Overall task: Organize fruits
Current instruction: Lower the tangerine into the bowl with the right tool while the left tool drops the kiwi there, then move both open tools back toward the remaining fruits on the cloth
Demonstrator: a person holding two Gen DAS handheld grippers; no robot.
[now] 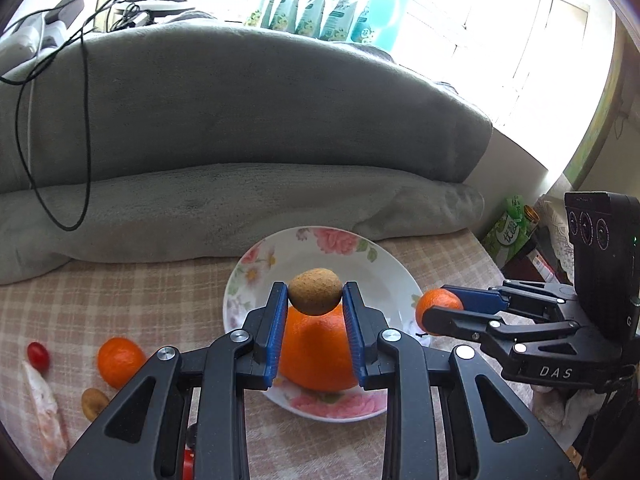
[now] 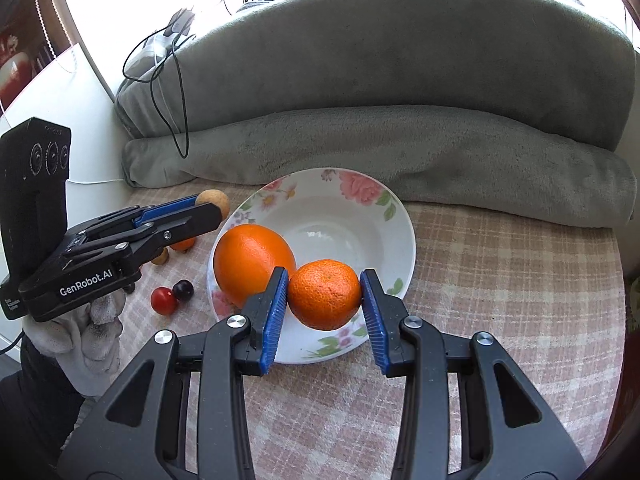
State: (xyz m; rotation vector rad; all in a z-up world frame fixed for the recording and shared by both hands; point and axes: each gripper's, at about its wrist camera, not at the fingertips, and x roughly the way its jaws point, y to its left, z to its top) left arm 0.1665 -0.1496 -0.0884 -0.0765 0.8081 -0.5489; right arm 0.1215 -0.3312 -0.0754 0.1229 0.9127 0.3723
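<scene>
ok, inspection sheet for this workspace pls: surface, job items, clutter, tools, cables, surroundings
Surface: pink checked tablecloth.
Job's things: large orange in white floral bowl; loose mandarin, red cherry tomato, dark cherry tomato on the cloth.
Clutter: crumpled wrapper.
Tools: left tool shut on small tan round fruit; right tool shut on small mandarin.
Cables: black cable over grey blanket.
Surroundings: bright window.
</scene>
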